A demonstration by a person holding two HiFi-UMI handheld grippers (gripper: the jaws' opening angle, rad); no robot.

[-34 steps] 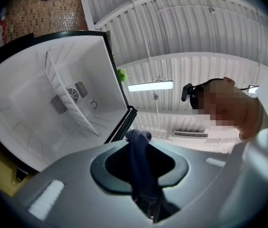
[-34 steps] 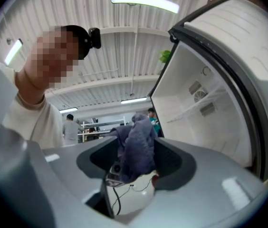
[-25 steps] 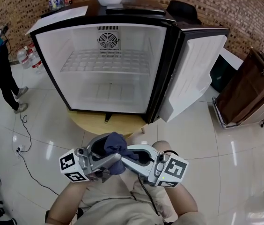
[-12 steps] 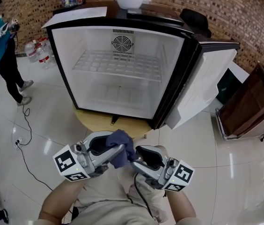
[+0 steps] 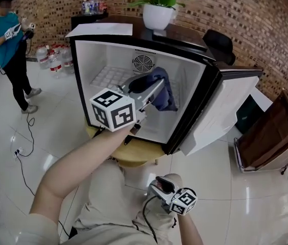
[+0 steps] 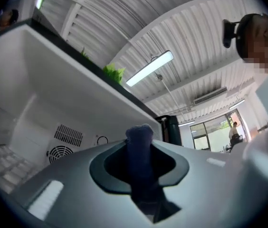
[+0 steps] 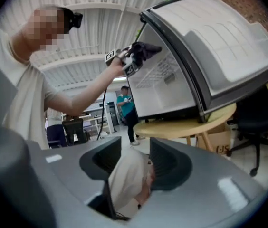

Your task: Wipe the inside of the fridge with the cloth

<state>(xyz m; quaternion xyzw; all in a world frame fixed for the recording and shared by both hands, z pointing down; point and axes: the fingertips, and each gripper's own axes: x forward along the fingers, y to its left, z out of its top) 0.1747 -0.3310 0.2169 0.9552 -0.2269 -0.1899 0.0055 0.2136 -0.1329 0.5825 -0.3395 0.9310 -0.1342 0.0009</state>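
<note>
The left gripper (image 5: 153, 87) is raised in the middle of the head view, at the mouth of the open fridge (image 5: 90, 60). Its marker cube faces the camera. Its jaws have just been closing and are now clenched on the dark blue cloth (image 5: 164, 93). In the left gripper view a fold of the cloth stands up between the jaws and fills the gap. The rest of the cloth hangs down in front of the upper right part of the white cavity, just right of the round fan grille (image 5: 144, 63) on the back wall. I cannot tell whether the cloth touches any inner wall. A wire shelf (image 5: 108, 75) crosses the cavity behind the gripper.

The right gripper (image 5: 159, 185) sits low at the bottom centre of the head view, over the person's knee and well apart from the fridge. Its jaws have just been opening and now stand apart, released. Only the beige-clad leg shows through the gap in the right gripper view.

The fridge stands on a round wooden table (image 5: 139, 152), and its door (image 5: 220, 111) is swung wide to the right. A white plant pot (image 5: 158, 15) stands on top. At the upper left a person in a teal shirt (image 5: 10, 45) stands beside some water bottles (image 5: 52, 60).
</note>
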